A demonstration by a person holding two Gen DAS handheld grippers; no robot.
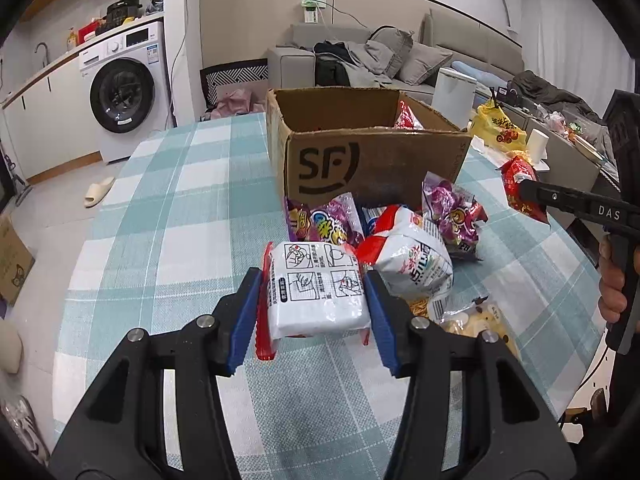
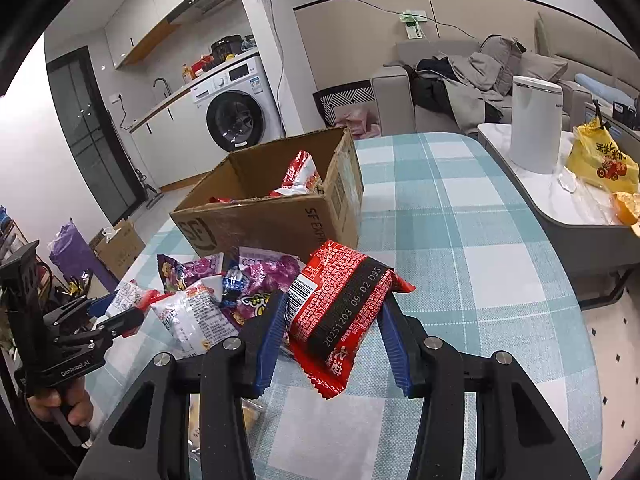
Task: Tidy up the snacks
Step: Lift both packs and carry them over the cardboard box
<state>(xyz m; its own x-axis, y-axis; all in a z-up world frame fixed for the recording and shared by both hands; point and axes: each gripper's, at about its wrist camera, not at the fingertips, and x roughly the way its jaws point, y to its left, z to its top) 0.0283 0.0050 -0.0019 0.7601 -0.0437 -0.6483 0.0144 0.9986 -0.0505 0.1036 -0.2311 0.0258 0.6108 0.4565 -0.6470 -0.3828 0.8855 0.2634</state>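
Note:
My left gripper [image 1: 312,292] is shut on a white snack packet [image 1: 316,288] with red edges, lifted just above the checked tablecloth [image 1: 180,200]. My right gripper [image 2: 332,320] is shut on a red snack packet [image 2: 340,312], also held off the table. The open cardboard box [image 1: 360,160] marked SF stands beyond both, with a red-and-white packet [image 2: 300,176] inside. A heap of loose snacks [image 1: 408,248] lies between the grippers and the box: purple bags [image 1: 452,208] and a white-and-red bag. In the right wrist view the left gripper [image 2: 120,312] shows at the left edge with a hand below it.
A side table [image 2: 540,200] to the right carries a white bin [image 2: 534,124] and a yellow bag [image 2: 600,164]. A sofa [image 1: 400,56] with clothes is behind the box, a washing machine [image 1: 124,92] at the far left. More yellowish snack bags [image 1: 476,320] lie near my left gripper.

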